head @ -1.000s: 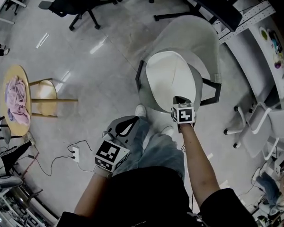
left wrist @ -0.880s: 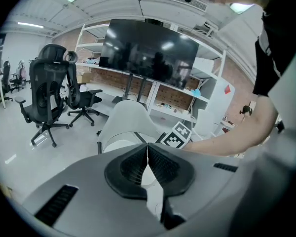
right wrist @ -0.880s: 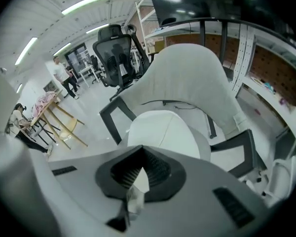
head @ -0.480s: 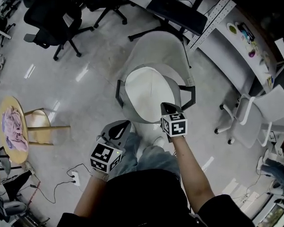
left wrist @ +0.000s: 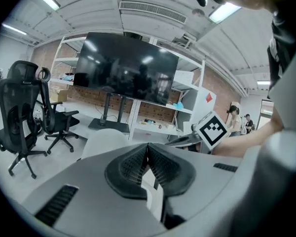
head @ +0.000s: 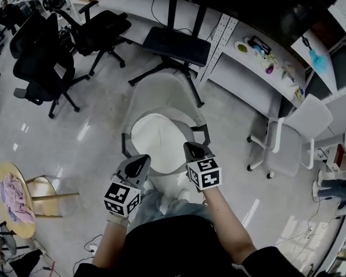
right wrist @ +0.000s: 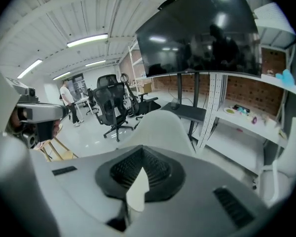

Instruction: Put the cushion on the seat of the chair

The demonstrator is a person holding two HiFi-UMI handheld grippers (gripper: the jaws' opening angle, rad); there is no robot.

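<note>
The white cushion (head: 157, 141) lies on the seat of the grey shell chair (head: 161, 94), straight ahead of me in the head view. My left gripper (head: 140, 164) hovers over the seat's front left edge, its jaws shut with nothing between them. Above the front right edge my right gripper (head: 194, 151) is also shut and empty. Neither touches the cushion. The left gripper view shows the closed jaws (left wrist: 148, 154), the chair's back (left wrist: 101, 141) beyond them and the right gripper's marker cube (left wrist: 210, 129). In the right gripper view the shut jaws (right wrist: 142, 154) point at the chair's back (right wrist: 160, 125).
Black office chairs (head: 46, 56) stand at the far left. Behind the chair are a black screen stand (head: 176, 45) and white shelving (head: 259, 68). A light grey office chair (head: 288, 137) is on the right. A round wooden table with a pink cloth (head: 11, 199) stands at lower left.
Both grippers have risen and drawn back from the chair. The right one has left the cushion's front edge. The cushion stays on the seat. My head has tilted up, showing more of the room.
</note>
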